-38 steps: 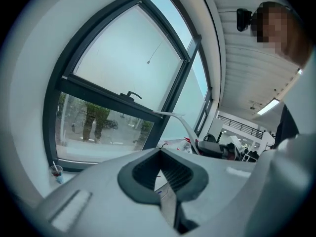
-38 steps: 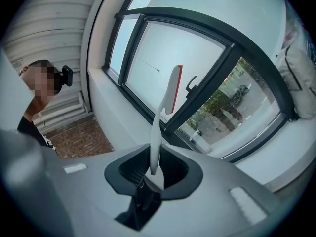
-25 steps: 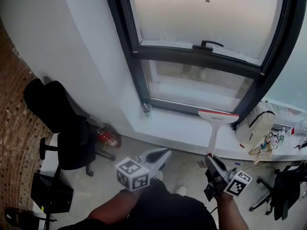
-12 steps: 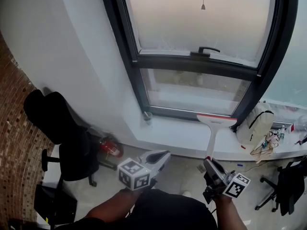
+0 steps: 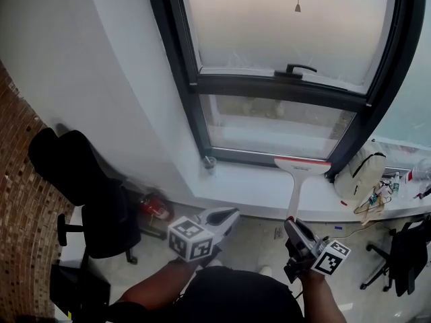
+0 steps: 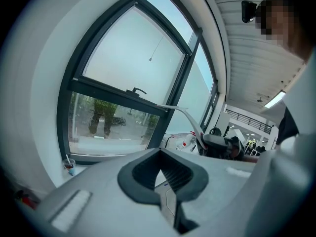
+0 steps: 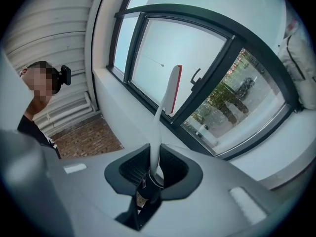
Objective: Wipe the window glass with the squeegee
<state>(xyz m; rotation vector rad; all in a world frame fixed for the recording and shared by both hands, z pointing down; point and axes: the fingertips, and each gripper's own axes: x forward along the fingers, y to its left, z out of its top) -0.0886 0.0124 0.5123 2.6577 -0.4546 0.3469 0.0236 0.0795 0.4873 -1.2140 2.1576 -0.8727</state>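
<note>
Right gripper (image 5: 291, 223) clamps the squeegee (image 5: 297, 180) by its handle, blade raised at the foot of the window glass (image 5: 276, 123), while left gripper (image 5: 229, 216) hangs closed and empty.

Cup (image 5: 209, 161) on sill (image 5: 248, 184), left of squeegee (image 5: 301, 166)

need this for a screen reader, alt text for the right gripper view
The right claw is shut on the white handle of a squeegee, whose red-edged blade points up toward a dark-framed window. A person is at left.
</note>
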